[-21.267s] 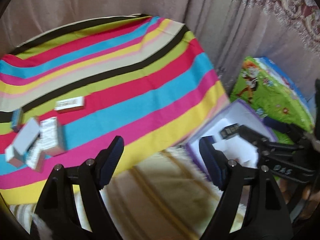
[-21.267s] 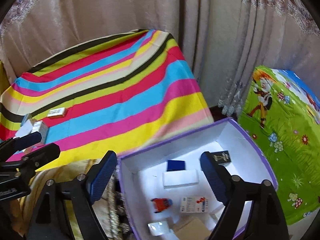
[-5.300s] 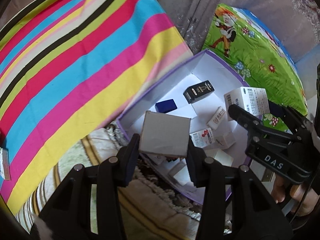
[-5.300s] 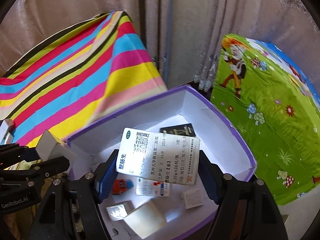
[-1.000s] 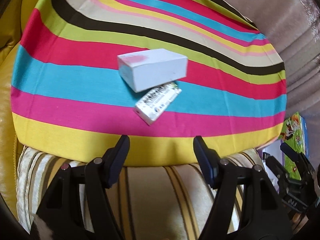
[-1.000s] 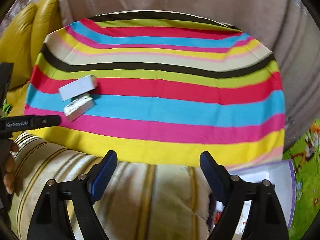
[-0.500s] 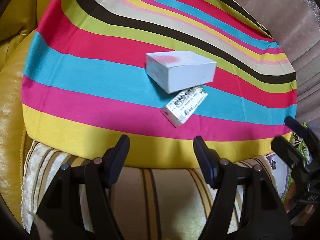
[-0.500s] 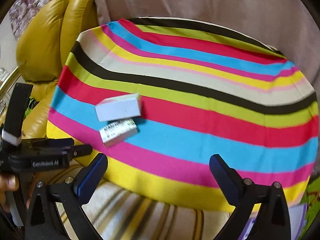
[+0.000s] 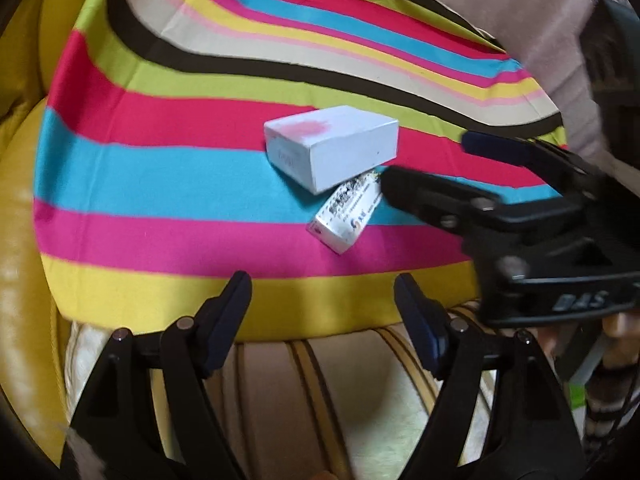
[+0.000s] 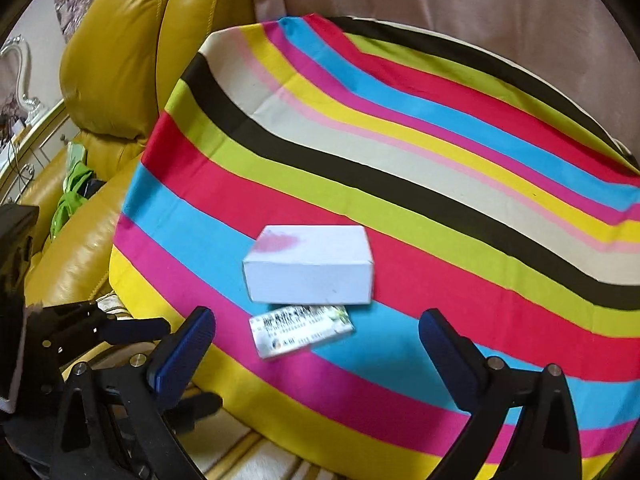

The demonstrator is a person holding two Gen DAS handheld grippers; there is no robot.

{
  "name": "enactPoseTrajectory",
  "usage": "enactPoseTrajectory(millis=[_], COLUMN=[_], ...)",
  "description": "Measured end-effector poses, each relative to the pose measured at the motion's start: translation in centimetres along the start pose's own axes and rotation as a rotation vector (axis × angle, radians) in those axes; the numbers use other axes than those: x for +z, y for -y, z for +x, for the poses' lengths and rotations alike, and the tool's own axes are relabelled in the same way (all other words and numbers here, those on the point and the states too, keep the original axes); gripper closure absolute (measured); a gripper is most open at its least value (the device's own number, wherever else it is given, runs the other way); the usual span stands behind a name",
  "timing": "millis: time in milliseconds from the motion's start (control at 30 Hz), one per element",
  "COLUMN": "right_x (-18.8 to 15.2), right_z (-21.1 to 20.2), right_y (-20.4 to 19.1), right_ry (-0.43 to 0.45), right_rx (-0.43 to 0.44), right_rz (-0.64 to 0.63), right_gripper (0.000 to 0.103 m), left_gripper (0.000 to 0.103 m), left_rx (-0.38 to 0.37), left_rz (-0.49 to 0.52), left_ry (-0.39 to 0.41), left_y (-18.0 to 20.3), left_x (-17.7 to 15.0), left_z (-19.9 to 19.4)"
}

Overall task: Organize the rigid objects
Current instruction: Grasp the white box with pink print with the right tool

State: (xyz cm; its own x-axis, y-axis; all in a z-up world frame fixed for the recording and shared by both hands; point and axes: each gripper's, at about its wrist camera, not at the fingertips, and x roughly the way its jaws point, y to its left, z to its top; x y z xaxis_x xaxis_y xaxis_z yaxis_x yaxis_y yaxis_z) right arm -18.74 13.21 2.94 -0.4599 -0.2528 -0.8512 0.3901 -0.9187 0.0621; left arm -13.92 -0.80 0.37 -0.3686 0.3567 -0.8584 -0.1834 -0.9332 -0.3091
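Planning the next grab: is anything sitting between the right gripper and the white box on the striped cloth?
Yes. The small printed box lies just in front of the white box, touching its near edge, between it and the open, empty right gripper.

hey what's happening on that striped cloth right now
A person is tidying small boxes with a handheld claw in each hand. Two remain on the striped cloth: a white box with a pink smudge, and a smaller printed box lying against its near side. The right claw is spread wide just short of them, empty. The left claw is also empty, its jaws having just opened wider.
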Motion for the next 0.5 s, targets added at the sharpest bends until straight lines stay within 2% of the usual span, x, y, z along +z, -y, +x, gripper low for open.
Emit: enactPoseTrajectory(millis=[167,233,300,367,500], right_x=[1.2,1.7,2.3,2.6,3.0], right_z=[1.7,2.3,3.1,3.7,5.0], right_y=[-0.8,-0.9,-0.9,-1.2,-1.5], right_ry=[-0.03,-0.037,-0.053,-0.061,-0.073], right_rx=[-0.007,-0.012,-0.006,0.002,-0.019], right_rz=[-0.042,-0.053,-0.051,-0.052,-0.075], right_gripper=[0.0,0.0,0.0,0.0,0.0], left_gripper=[0.026,0.026,0.026,0.026,0.026], left_rx=[-0.025,-0.055,-0.041,-0.068,-0.113], left_rz=[0.09,0.164,0.212,0.258,0.24], left_ry=[-0.039,-0.041,-0.027,-0.003,-0.023], left_y=[-1.1,-0.6,0.0,0.5,-0.2], left_x=[1.2,1.5,1.8,2.2,2.9], left_z=[1.2,1.6,1.7,1.7,2.7])
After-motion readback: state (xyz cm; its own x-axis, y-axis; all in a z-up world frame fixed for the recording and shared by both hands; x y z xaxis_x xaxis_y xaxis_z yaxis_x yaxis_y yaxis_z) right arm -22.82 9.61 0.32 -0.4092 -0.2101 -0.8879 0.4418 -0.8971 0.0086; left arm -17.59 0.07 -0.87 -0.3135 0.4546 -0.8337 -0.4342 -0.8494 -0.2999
